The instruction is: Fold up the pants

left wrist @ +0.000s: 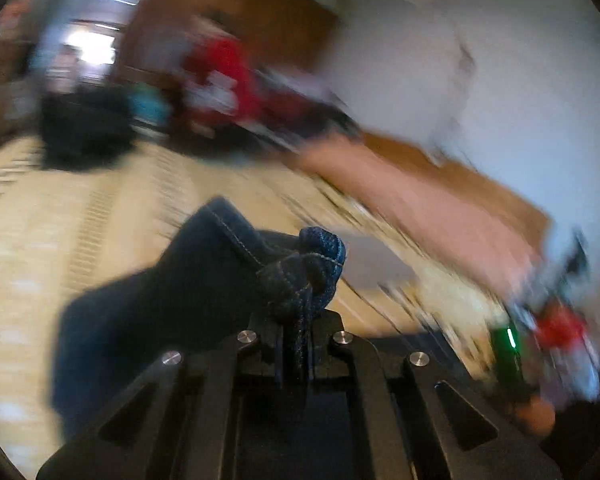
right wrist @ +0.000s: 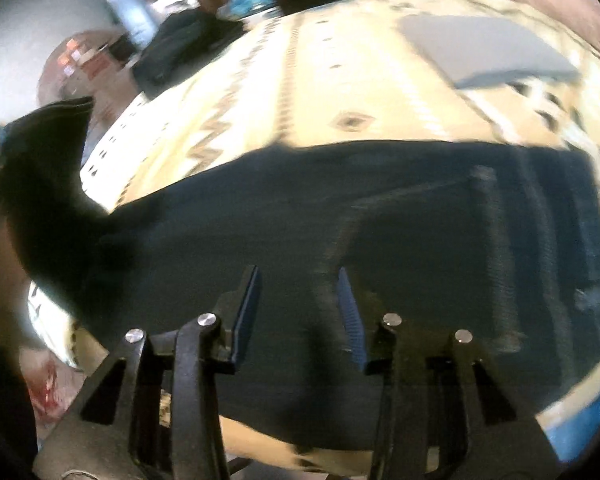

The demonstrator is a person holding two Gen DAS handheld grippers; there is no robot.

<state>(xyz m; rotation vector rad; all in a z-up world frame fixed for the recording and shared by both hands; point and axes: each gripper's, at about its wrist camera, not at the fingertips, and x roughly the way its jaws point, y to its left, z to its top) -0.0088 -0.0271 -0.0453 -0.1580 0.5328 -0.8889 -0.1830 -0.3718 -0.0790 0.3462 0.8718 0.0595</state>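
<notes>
Dark blue denim pants (right wrist: 420, 220) lie spread across a cream patterned bedspread (right wrist: 300, 80) in the right wrist view. Their left end (right wrist: 48, 160) is lifted off the bed. My left gripper (left wrist: 296, 336) is shut on a bunched fold of the pants (left wrist: 204, 280), which hang to the left below it. The view is blurred. My right gripper (right wrist: 298, 280) is open just above the middle of the pants, near a pocket seam, with no fabric pinched between its fingers (right wrist: 248, 300).
A folded grey item (right wrist: 480, 48) lies on the far side of the bed. A dark pile of clothes (right wrist: 180, 44) sits at the far left edge. A person's forearm (left wrist: 420, 216) crosses the left wrist view. Red and blue clutter (left wrist: 224, 76) lies beyond the bed.
</notes>
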